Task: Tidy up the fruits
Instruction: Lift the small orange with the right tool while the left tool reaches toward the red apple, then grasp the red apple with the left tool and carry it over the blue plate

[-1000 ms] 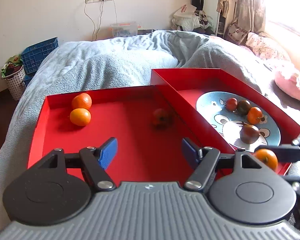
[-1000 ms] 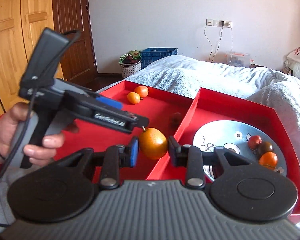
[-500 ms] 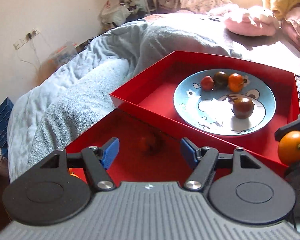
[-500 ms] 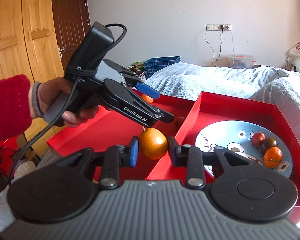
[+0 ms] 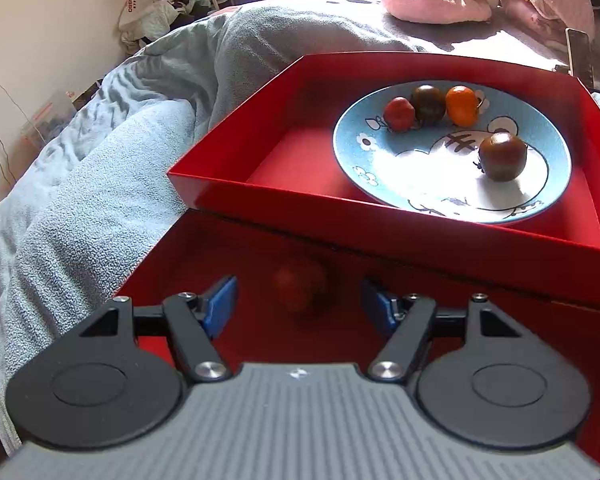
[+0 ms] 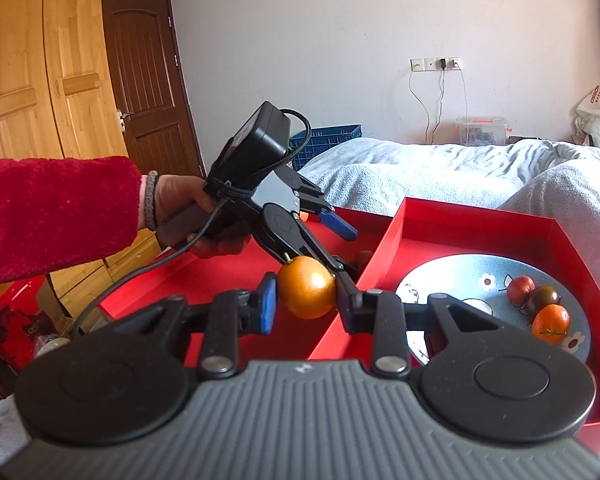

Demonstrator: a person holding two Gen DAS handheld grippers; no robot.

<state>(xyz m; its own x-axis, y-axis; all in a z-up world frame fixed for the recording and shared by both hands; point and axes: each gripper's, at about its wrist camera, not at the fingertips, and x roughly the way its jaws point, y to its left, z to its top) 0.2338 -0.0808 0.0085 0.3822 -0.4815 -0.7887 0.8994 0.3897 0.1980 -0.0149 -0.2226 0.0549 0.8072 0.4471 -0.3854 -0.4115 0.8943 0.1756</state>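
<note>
My right gripper is shut on an orange and holds it above the wall between two red trays. My left gripper is open, its jaws on either side of a dark red tomato lying in the left tray. The left gripper also shows in the right wrist view, low over that tray. The right tray holds a blue plate with a red tomato, a dark tomato, an orange and another dark tomato.
Both trays lie on a bed with a blue-grey blanket. Pink pillows and a phone lie beyond the right tray. Wooden wardrobe doors and a blue crate stand to the left.
My left gripper has swung right and moved down to the tomato in the left tray, which now lies between its open jaws. The right gripper has kept hold of the orange.
</note>
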